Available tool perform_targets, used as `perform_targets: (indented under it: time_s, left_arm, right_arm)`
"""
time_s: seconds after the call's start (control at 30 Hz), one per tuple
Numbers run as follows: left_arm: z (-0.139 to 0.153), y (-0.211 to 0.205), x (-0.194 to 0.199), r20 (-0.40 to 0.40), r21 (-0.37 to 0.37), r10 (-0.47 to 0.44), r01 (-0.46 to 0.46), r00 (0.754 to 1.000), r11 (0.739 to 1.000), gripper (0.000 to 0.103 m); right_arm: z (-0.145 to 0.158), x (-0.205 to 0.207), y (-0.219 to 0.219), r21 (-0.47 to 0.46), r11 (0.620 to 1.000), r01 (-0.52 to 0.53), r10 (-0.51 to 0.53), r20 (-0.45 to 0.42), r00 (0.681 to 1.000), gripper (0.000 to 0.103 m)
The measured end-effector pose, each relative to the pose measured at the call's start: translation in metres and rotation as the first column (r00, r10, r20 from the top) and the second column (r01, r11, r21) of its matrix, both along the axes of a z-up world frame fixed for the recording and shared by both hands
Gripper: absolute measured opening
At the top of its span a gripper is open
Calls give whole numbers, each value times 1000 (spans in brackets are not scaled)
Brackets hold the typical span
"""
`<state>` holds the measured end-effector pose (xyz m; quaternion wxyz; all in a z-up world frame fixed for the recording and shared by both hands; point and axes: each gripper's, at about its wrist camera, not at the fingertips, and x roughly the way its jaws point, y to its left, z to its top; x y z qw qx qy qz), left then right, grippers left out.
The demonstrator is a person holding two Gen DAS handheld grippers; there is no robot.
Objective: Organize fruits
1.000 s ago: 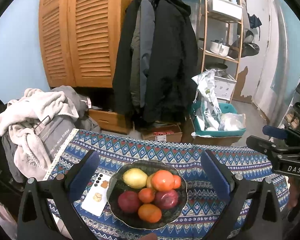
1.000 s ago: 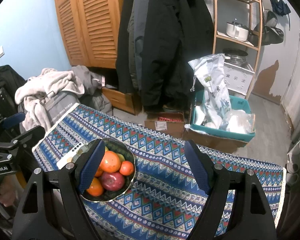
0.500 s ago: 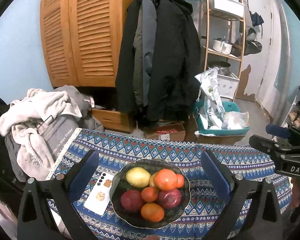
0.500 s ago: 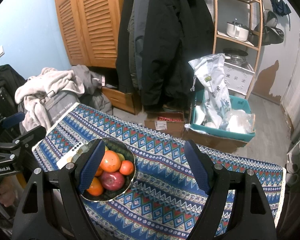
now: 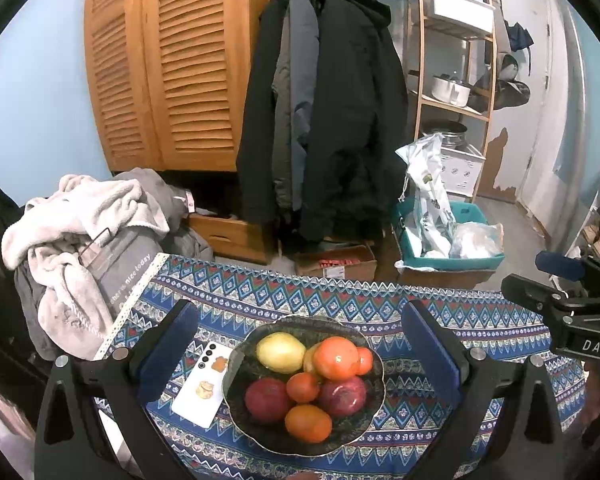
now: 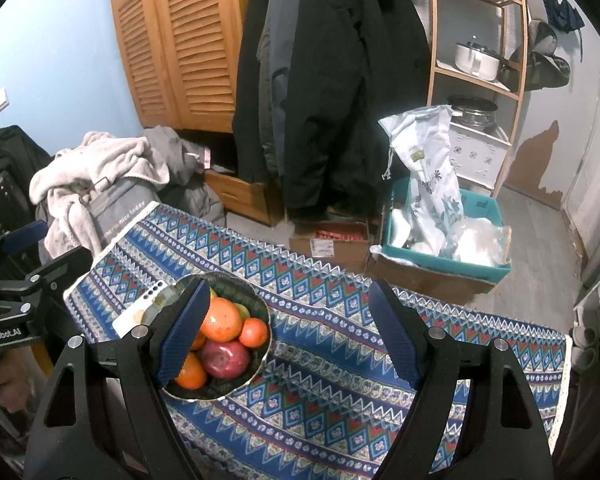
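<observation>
A dark bowl (image 5: 356, 434) sits on the patterned tablecloth (image 5: 420, 316), piled with fruit: a yellow lemon (image 5: 280, 352), a big orange (image 5: 336, 358), two red apples (image 5: 267, 399) and smaller oranges (image 5: 308, 423). My left gripper (image 5: 300, 344) hovers above the bowl, open, with nothing between its blue pads. In the right wrist view the bowl (image 6: 260, 308) lies at lower left, partly behind one finger. My right gripper (image 6: 288, 334) is open over the cloth, right of the bowl, holding nothing.
A white phone (image 5: 202, 386) lies on the cloth just left of the bowl. Beyond the table: a pile of clothes (image 5: 84, 224), hanging dark coats (image 5: 332, 120), a wooden louvred wardrobe (image 5: 172, 64), a teal crate with bags (image 5: 448, 240), a shelf unit (image 5: 452, 72).
The left wrist view has drifted slightly, so the bowl sits a little more to the right in the picture. The right gripper's view is unchanged. Both grippers stay open.
</observation>
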<state>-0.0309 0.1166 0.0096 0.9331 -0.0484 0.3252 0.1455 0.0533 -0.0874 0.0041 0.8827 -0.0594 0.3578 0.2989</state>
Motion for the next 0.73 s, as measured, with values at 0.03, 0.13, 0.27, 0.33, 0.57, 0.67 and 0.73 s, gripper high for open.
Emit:
perform_targets:
  time_s: [0.03, 0.13, 0.27, 0.33, 0.57, 0.67, 0.73]
  left_arm:
    - [0, 0, 0, -1, -4, 0, 0, 1000, 1000, 102]
    - [0, 1, 0, -4, -14, 1, -1, 1000, 1000, 102]
    - [0, 2, 0, -4, -15, 6, -6, 1000, 1000, 102]
    - [0, 2, -1, -3, -20, 6, -6, 1000, 1000, 102]
    - [-1, 5, -2, -6, -35, 13, -13, 1000, 999, 102]
    - [-1, 5, -3, 1, -44, 10, -10, 1000, 999, 102]
    - [-1, 4, -2, -4, -45, 3, -3, 1000, 999, 102]
  right_arm:
    - [-1, -1, -1, -1, 1000, 0, 0, 0, 1000, 80]
    - [-2, -2, -2, -3, 1000, -1, 1, -3, 1000, 80]
    - [-2, -2, -2, -3, 1000, -1, 1, 0, 1000, 80]
    - [-1, -1, -1, -3, 1000, -1, 1, -1, 1000, 80]
    - [-5, -3, -1, -9, 1000, -6, 6, -4, 1000, 80]
    - [-6, -3, -2, -7, 1000, -5, 5, -4, 1000, 80]
    - [-6, -3, -1, -9, 1000, -5, 5, -4, 1000, 80]
